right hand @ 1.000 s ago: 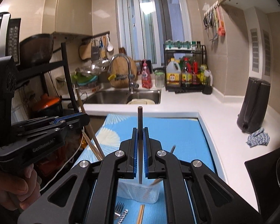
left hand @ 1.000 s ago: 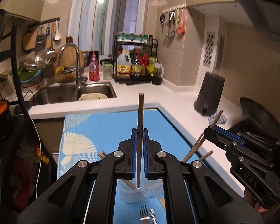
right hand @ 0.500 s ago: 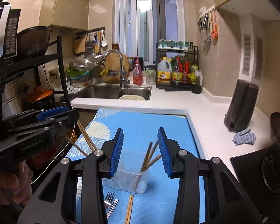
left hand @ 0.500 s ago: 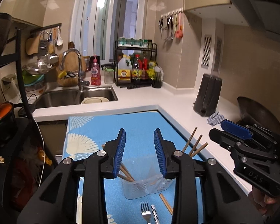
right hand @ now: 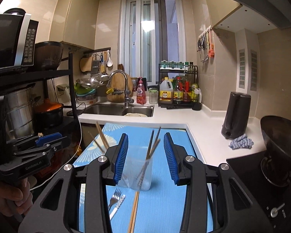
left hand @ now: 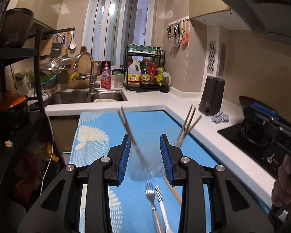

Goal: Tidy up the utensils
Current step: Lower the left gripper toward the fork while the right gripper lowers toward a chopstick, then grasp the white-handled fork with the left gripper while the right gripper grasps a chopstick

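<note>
Both grippers are now standing back from the cup [right hand: 138, 171], each having let go of the chopstick it was pinching upright a second ago; the jaws have just been opening, and the sticks are now leaning inside the cup. The left gripper [left hand: 145, 156] is hovering with its blue pads spread and nothing pressed between them. The right gripper [right hand: 145, 158] is likewise spread, framing the clear cup without touching it. The cup is standing upright on the blue mat [right hand: 164, 203], holding several chopsticks [right hand: 152, 145] that are fanning out to both sides. Just in front of the cup, a fork [right hand: 114, 197] and a striped-handled utensil [right hand: 118, 203] are lying side by side on the mat, with a loose pair of chopsticks [right hand: 133, 211] flat beside them. A person's hand [right hand: 8, 196] is gripping the left gripper's handle at the edge of the right wrist view. The sink [right hand: 118, 109] is sitting well behind the mat.
</note>
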Motion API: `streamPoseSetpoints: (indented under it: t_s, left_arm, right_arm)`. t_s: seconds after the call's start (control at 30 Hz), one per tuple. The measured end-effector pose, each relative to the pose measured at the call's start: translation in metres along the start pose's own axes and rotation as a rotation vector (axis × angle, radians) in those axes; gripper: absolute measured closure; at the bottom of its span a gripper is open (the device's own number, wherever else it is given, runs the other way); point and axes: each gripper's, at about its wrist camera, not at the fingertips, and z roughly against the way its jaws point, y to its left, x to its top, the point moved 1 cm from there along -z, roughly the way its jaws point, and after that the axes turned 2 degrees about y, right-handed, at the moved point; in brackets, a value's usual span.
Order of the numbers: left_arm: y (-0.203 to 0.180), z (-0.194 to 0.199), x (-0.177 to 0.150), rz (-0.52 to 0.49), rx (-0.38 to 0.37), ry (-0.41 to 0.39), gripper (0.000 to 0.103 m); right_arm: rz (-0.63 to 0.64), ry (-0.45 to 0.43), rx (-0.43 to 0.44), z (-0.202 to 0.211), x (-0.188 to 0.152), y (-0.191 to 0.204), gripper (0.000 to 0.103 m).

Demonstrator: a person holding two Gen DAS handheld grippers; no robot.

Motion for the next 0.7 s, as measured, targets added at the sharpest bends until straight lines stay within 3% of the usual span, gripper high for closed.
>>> streamPoseSetpoints:
  t_s: [0.03,0.17,0.2,0.43,0.57,0.7]
  left_arm:
    - [0.001,0.002,-0.010,-0.002,0.004,0.006,0.071]
    - [0.003,-0.004,-0.058,0.014,0.002,0.061,0.073]
    - [0.005,-0.006,-0.070,0.025,-0.006,0.077,0.076]
    - [0.001,-0.018,-0.150,0.030,0.037,0.202,0.088]
    - [-0.003,-0.026,-0.165,0.029,0.028,0.254,0.088]
    - [-0.004,-0.034,-0.171,0.045,-0.008,0.290,0.088]
  right_arm:
    - [-0.009,0.008,0.007,0.002,-0.007,0.000,0.068]
    - [-0.026,0.064,0.034,0.001,-0.044,-0.001,0.095]
    - [-0.031,0.084,0.034,0.000,-0.055,-0.002,0.097]
    - [-0.080,0.253,0.007,-0.014,-0.140,-0.011,0.097]
    - [-0.111,0.382,0.021,-0.030,-0.186,-0.011,0.095]
    - [-0.157,0.459,0.062,-0.043,-0.210,-0.007,0.095]
